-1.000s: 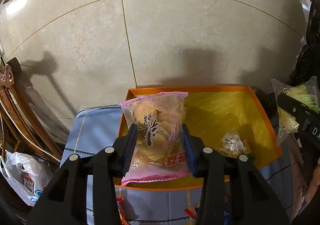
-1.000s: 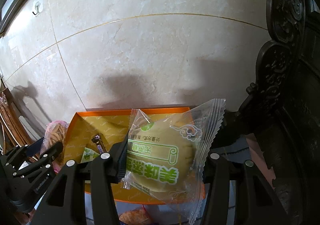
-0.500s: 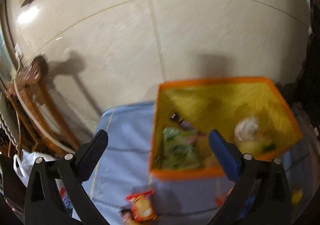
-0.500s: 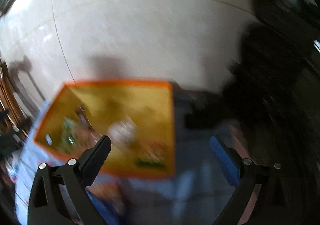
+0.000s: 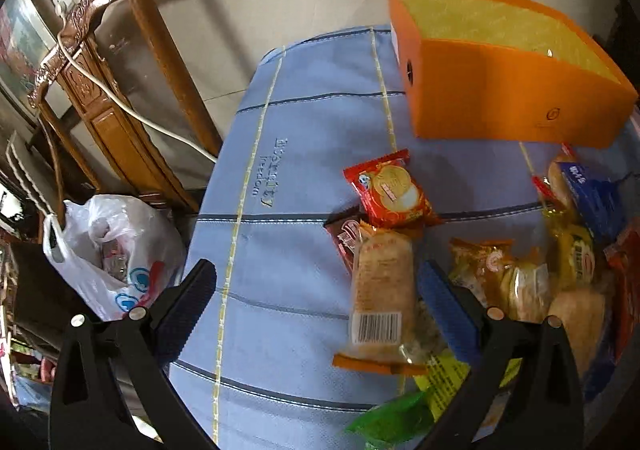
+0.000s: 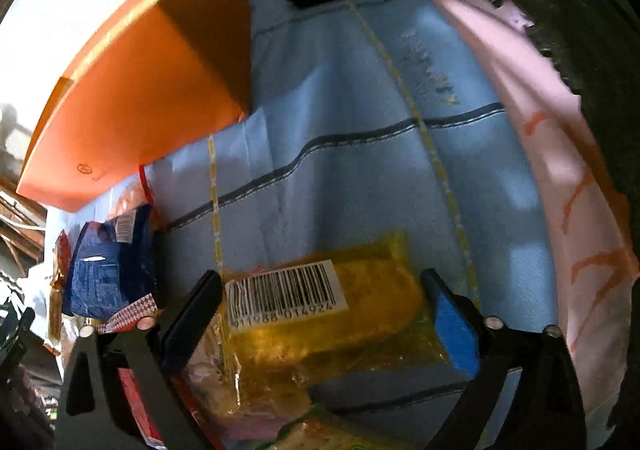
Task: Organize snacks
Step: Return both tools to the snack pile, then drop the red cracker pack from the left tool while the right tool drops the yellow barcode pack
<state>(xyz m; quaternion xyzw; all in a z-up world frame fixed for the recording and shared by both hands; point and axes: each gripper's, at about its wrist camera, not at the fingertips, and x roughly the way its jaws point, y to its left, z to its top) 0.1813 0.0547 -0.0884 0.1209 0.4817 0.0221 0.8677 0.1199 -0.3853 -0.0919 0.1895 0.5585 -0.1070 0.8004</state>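
An orange box (image 5: 500, 97) with a yellow inside stands at the back of the blue cloth (image 5: 280, 209); it also shows in the right wrist view (image 6: 132, 97). My left gripper (image 5: 316, 306) is open above the cloth, its right finger beside a long clear-wrapped pastry with a barcode (image 5: 380, 290). A red round-biscuit packet (image 5: 392, 189) lies just beyond. My right gripper (image 6: 320, 314) is open, its fingers on either side of a yellow-wrapped snack with a barcode label (image 6: 320, 310). A blue packet (image 6: 108, 270) lies to its left.
Several more snack packets (image 5: 560, 270) lie piled at the right of the cloth. A carved wooden chair (image 5: 100, 61) and a white plastic bag (image 5: 108, 250) stand off the table's left edge. Pink cloth (image 6: 560, 169) lines the right side.
Both grippers let go of their packets over the box, opened, and have dropped back to the loose snacks on the cloth in front of the box.
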